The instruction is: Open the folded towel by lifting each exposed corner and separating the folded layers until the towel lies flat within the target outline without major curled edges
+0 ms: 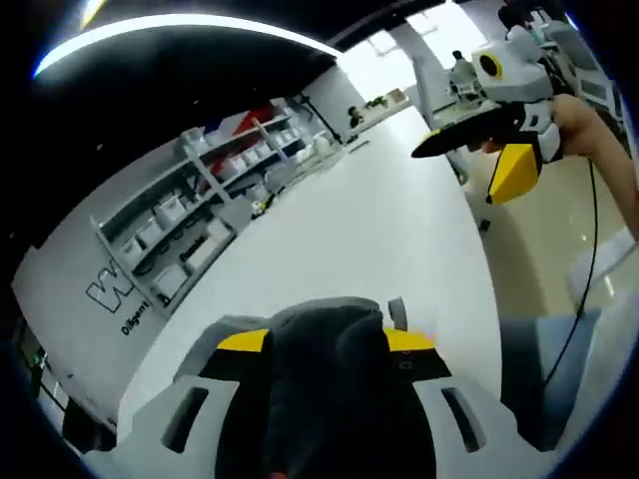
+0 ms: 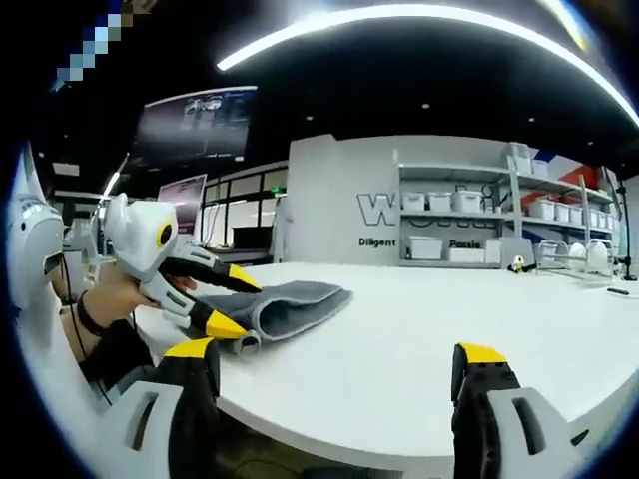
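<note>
I see a plain dark grey folded cloth towel (image 2: pixel 290 307) with no pattern, lying on a glossy white table (image 2: pixel 419 339). My left gripper (image 2: pixel 225 301) is white-bodied with black jaws tipped in yellow; my right gripper (image 2: pixel 339 374) shows the same black and yellow. The pale grey back wall (image 2: pixel 339 220) carries dark lettering.

towel's (image 1: pixel 324 384) near end cut off at picture bottom, its gripped edge hidden between left tongs (image 2: pixel 235 301)
</note>
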